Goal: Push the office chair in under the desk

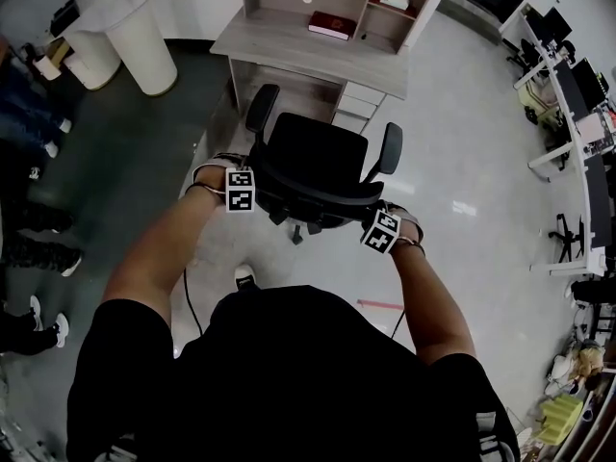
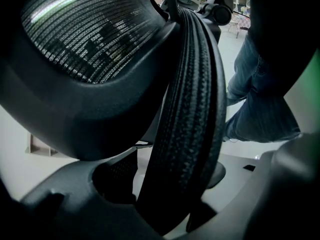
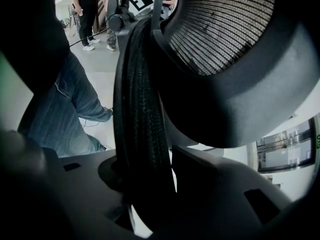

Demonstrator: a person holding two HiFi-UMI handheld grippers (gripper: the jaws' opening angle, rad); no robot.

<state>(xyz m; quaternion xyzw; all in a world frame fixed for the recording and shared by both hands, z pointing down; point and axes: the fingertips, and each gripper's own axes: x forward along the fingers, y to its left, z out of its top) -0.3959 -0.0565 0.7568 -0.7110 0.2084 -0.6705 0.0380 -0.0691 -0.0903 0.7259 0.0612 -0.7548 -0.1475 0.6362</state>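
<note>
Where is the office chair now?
In the head view's centre, the office chair stands in front of the desk, with the left gripper and right gripper at its backrest.

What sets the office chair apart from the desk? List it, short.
The office chair is black with a mesh back; the desk is pale grey wood. The office chair's seat is bare; the desk bears a dark red book. The office chair is narrower than the desk. Both stand on the same glossy floor.

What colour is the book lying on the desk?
Dark red; the head view shows the book best.
</note>
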